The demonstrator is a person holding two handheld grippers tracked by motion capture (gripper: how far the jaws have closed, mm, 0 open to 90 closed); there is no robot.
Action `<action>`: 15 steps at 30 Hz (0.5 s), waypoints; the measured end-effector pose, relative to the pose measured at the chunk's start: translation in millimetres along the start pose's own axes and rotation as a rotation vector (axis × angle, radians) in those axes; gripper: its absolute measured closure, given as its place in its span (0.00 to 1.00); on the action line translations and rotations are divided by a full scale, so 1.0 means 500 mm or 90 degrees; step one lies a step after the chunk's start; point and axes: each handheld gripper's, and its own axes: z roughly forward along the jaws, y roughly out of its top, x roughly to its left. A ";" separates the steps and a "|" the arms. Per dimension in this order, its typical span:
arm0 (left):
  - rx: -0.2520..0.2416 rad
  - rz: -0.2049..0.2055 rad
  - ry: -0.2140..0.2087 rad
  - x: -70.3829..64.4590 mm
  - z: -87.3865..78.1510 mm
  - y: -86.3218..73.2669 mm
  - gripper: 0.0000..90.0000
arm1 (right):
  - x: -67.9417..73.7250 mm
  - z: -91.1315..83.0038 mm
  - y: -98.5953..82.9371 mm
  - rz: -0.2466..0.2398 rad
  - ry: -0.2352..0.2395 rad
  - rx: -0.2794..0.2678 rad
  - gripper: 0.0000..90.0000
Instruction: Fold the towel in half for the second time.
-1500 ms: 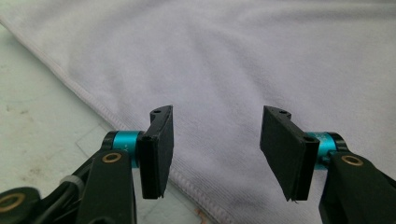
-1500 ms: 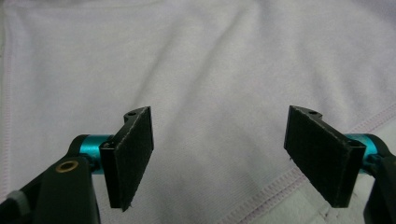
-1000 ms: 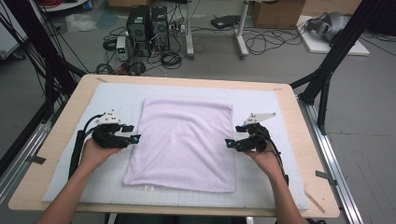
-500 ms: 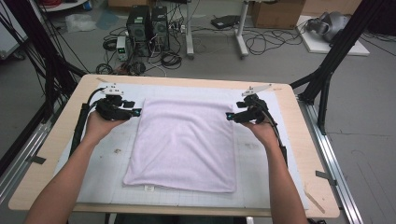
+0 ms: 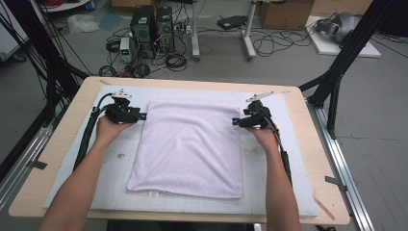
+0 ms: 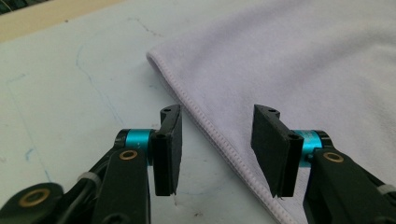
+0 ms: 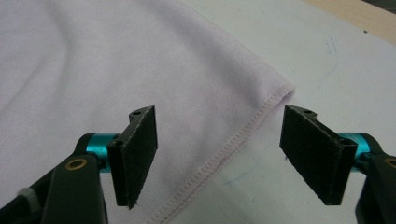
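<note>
A pale lilac towel lies flat on the white gridded mat at the middle of the wooden table, folded into a near rectangle with a small tag at its near edge. The left gripper sits at the towel's far left corner and the right gripper at its far right corner, each with jaws spread wide and holding nothing. The main risk is an uneven lift: should one gripper close on all folded layers and the other on the top layer alone, the towel would likely skew or unfold. A smaller risk is a missed pinch, since the jaws straddle the stitched hem close to its edge (the right gripper view shows the hem running diagonally between its jaws), and a thin hem may slip out. The cloth appears soft, faintly rippled and finely napped, with rounded, stitched corners.
</note>
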 end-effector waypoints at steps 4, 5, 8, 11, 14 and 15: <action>0.022 -0.001 0.016 -0.001 0.020 -0.009 0.57 | 0.004 0.017 -0.002 -0.004 -0.007 0.014 0.30; 0.023 -0.006 0.015 -0.001 0.025 -0.011 0.56 | 0.004 0.022 -0.003 -0.010 -0.011 0.017 0.30; 0.037 -0.004 0.016 -0.003 0.037 -0.017 0.55 | 0.004 0.032 -0.007 -0.008 -0.017 0.022 0.30; 0.036 -0.004 0.020 -0.005 0.040 -0.019 0.54 | 0.006 0.044 -0.011 -0.011 -0.024 0.039 0.30; 0.034 -0.001 0.022 -0.007 0.041 -0.020 0.54 | 0.002 0.048 -0.019 0.016 -0.019 0.031 0.33; 0.034 0.003 0.025 -0.009 0.042 -0.020 0.55 | 0.003 0.048 -0.021 0.020 -0.021 0.025 0.34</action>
